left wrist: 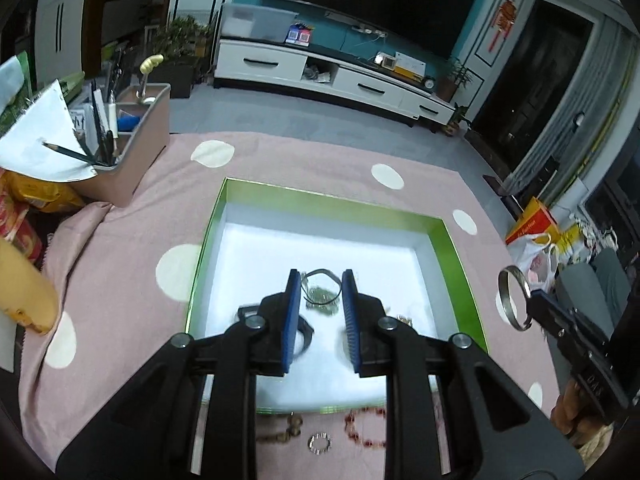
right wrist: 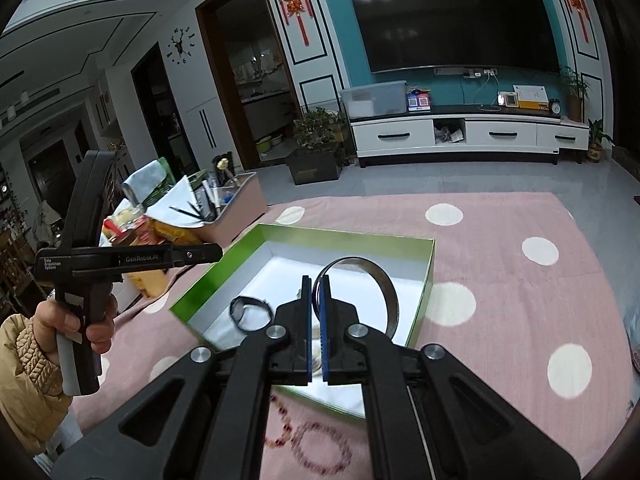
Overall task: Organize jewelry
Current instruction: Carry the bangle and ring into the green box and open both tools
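bangle (right wrist: 382, 280), silver, being held clamped in the right claw (right wrist: 316, 288) above the box (right wrist: 424, 276); box sitting on the pink dotted cloth (right wrist: 520, 300) covering the desk. left claw (left wrist: 320, 300) hanging over the box with jaws apart, gripping nothing. step in hand, by judgement: lowering the bangle onto bare white floor and only then parting the jaws, so it is not rolling. already lying inside: black band (right wrist: 250, 314), green beads (left wrist: 322, 298). waiting near the front wall: red bead bracelet (left wrist: 366, 426), small ring (left wrist: 319, 441). left claw crowding the drop spot.
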`<state>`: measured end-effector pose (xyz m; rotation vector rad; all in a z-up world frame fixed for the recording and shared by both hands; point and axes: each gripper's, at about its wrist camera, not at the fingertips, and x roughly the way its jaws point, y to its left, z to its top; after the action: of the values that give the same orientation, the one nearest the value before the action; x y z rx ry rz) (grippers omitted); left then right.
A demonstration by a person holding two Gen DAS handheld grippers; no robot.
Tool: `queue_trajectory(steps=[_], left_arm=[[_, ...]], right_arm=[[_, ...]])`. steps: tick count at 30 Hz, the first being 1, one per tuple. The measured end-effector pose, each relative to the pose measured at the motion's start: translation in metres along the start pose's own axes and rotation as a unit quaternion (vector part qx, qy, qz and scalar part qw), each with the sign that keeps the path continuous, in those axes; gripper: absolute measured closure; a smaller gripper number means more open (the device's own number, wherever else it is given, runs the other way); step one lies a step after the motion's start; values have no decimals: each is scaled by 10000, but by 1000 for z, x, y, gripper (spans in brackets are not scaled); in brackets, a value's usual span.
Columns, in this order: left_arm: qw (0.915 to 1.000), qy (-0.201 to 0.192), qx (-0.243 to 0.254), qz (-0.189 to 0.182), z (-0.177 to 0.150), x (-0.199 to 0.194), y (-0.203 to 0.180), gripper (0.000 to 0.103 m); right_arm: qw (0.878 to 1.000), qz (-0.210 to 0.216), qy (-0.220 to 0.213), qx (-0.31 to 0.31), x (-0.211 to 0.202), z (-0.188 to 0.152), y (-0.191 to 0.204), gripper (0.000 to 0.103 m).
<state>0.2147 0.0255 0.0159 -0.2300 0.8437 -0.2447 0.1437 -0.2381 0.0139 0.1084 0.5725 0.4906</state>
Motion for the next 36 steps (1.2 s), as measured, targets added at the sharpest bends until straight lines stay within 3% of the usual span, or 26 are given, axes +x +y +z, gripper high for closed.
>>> queue_trajectory(steps=[10, 22, 24, 26, 32, 36], left_arm=[[9986, 417, -127, 288, 18, 60, 9, 83], [9942, 884, -166, 590, 11, 108, 24, 82], [9941, 901, -159, 575, 9, 109, 24, 82], [9944, 895, -174, 535, 8, 109, 25, 72], [9956, 779, -184, 484, 9, 100, 24, 64], [9968, 629, -110, 489, 9, 86, 19, 49]], right_arm=[[9986, -186, 432, 247, 53, 6, -26, 101], [9939, -442, 945, 346, 92, 0, -40, 99], [9935, -464, 934, 449, 92, -1, -43, 84], [9935, -482, 882, 533, 90, -1, -47, 73], [9940, -472, 721, 680, 74, 0, -53, 73], [9953, -429, 565, 652, 55, 0, -50, 73]])
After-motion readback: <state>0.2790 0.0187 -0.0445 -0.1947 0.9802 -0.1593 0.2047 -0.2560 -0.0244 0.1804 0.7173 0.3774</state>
